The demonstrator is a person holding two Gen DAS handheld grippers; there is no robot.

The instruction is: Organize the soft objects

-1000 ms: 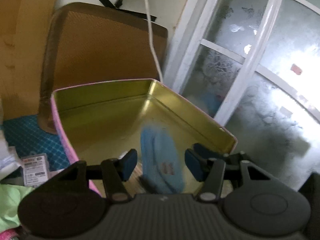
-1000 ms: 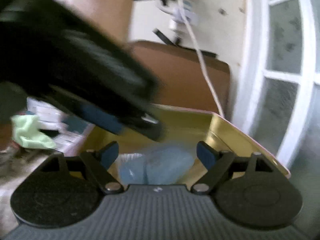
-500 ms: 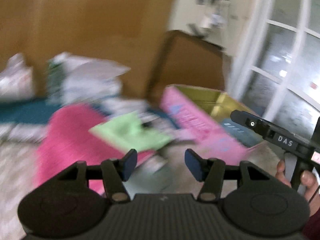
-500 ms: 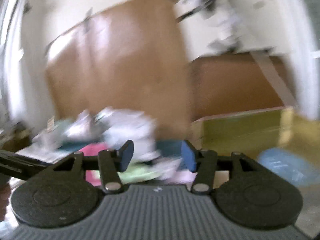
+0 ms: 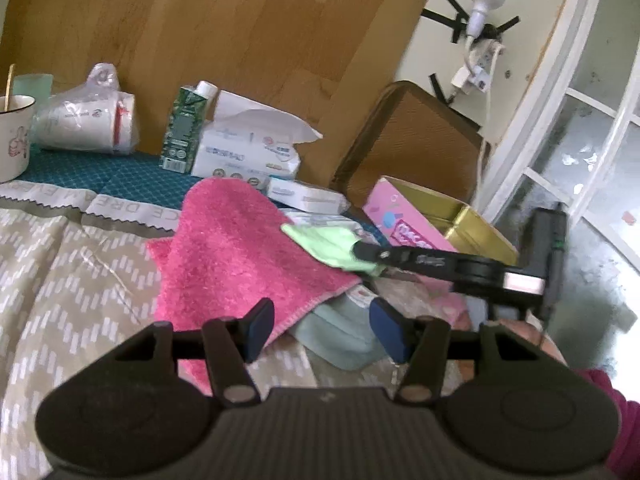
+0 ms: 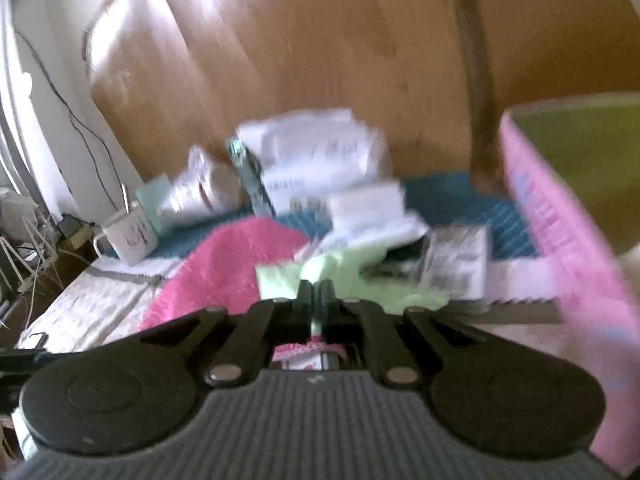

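While the left gripper (image 5: pixel 322 330) hovers with jaws apart and empty, the right gripper (image 6: pixel 316 292) pinches the green cloth (image 6: pixel 352 276).

Fluffy pink terry towel (image 5: pixel 236 248); glossy gold-lined tin (image 5: pixel 460 220)

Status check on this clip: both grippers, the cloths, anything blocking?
Left gripper open, empty, above pink towel. Right gripper shut on green cloth. Pink tin stands open beyond; boxes crowd behind the pile.
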